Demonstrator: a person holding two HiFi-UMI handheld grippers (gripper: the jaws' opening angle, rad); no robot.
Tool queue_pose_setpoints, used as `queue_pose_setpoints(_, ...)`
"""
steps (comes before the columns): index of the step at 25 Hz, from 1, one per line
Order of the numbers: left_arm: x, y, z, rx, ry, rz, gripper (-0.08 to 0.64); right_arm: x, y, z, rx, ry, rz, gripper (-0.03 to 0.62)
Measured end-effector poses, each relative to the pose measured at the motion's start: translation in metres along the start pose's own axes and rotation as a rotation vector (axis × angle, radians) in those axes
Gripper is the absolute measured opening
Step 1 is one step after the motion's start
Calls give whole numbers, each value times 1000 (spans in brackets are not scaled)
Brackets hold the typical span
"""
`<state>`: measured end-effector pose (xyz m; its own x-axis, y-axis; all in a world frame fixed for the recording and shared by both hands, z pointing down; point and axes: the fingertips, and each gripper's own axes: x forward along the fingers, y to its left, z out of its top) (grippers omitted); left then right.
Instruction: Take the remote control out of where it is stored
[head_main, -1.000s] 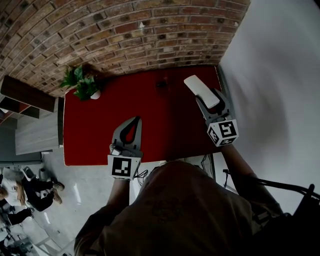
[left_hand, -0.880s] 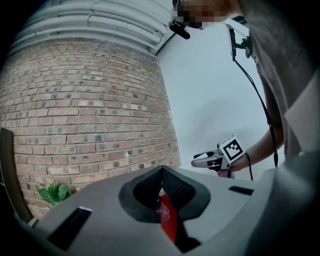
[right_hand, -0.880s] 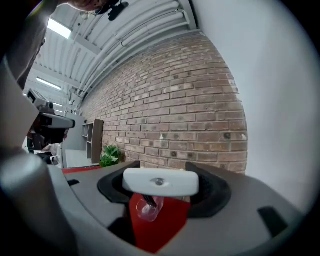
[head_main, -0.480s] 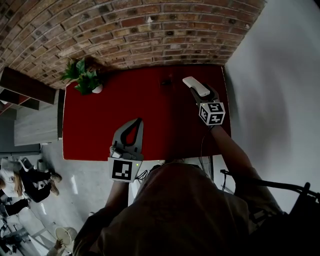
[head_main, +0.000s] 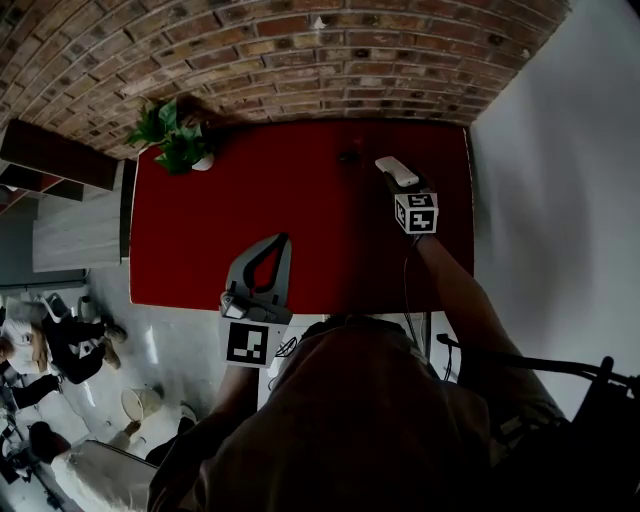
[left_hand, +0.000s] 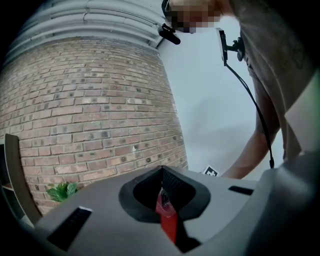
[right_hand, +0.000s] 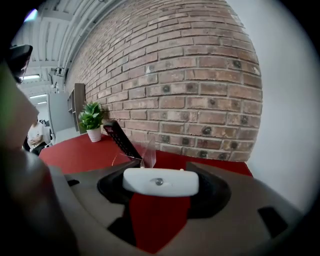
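Noting white remote control (right_hand: 160, 181) pinched crosswise by right gripper (head_main: 402, 183), clamped across its width and raised above red table (head_main: 250, 220) toward the far right corner. Reads as already out of storage, judging by the free carry with nothing around it. Sits near clear acrylic holder (right_hand: 146, 154) but apart from it. Cannot say whether the white remote control came from that holder. Spotting black remote (right_hand: 119, 138) leaning in the same holder, still stored; if meant too, left to do. Remaining for the held one, likely: set down on bare tabletop, then release. Finding left gripper (left_hand: 161, 171) pressed together at the tips, nothing between, hovering over near table edge, well apart from the holder. Beyond: potted plant (head_main: 172, 140) at far left corner, brick wall (head_main: 300, 60) behind.
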<state>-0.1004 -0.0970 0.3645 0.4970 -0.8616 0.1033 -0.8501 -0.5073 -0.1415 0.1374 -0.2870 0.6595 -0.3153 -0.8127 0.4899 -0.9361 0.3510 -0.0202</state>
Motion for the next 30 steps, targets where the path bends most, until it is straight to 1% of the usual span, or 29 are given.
queue_pose_setpoints(5, -6, 11, -12, -16, 32, 35, 11, 18, 4, -16, -5, 41, -1, 295)
queue_pose_setpoints(9, -9, 16, -14, -15, 48, 54, 11, 21, 0, -31, 23, 71, -15, 295)
queue_pose_setpoints(12, -12, 20, -19, -16, 63, 64, 11, 22, -3, -38, 34, 67, -24, 295)
queue_pose_setpoints(18, -12, 20, -33, -46, 73, 61, 11, 24, 2, -48, -10, 93, -11, 295)
queue_pose_setpoints(22, -8, 14, -36, -41, 74, 50, 11, 28, 2, -64, -17, 175, -4, 295)
queue_pose_setpoints(27, -5, 11, -36, -41, 78, 49, 11, 27, -1, -93, 9, 300, 3, 291)
queue_pose_setpoints(30, -7, 12, -39, -45, 82, 54, 11, 27, 4, -107, 5, 370, 28, 287)
